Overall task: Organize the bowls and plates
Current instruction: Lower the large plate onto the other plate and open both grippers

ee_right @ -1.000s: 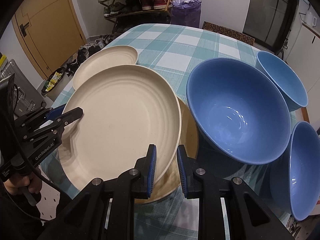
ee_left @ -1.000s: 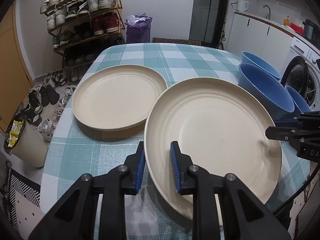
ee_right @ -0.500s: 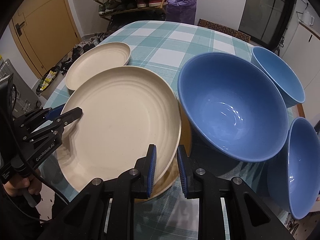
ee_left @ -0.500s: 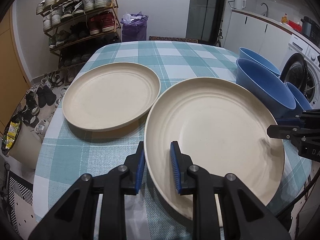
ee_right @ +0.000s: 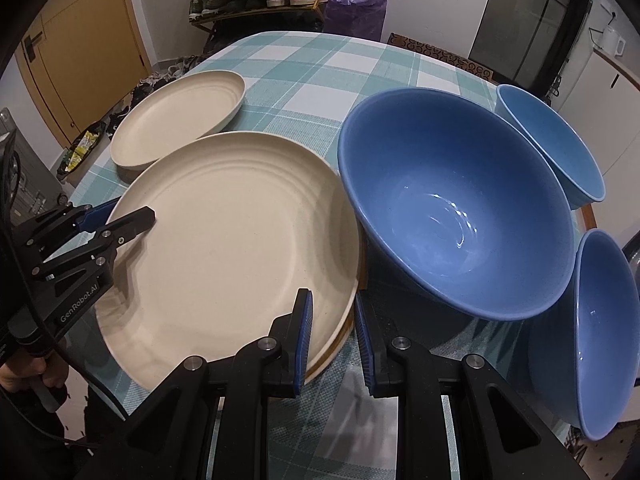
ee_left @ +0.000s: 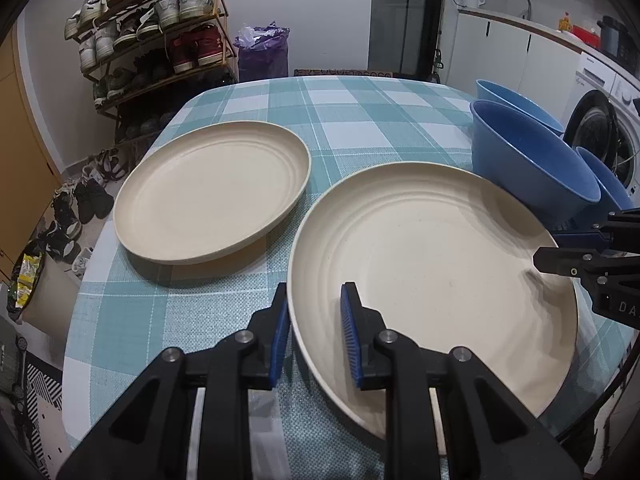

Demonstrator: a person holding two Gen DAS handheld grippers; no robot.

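Checked-cloth table [ee_left: 360, 120] bears cream plate [ee_left: 212, 196], three blue bowls [ee_right: 456, 208].

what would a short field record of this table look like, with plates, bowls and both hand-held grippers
held plate: large cream plate, tilted, gripped at opposite rims
left hand-held gripper: shut on its near-left rim
right hand-held gripper: shut on its right rim
other plate: smaller cream plate, flat on the checked tablecloth
bowls: three blue bowls, right of the plates

My blue-padded black jaws flank cream plates [ee_left: 432, 264], blue bowls [ee_right: 452, 208] and a teal-and-white checked tablecloth [ee_left: 352, 120].
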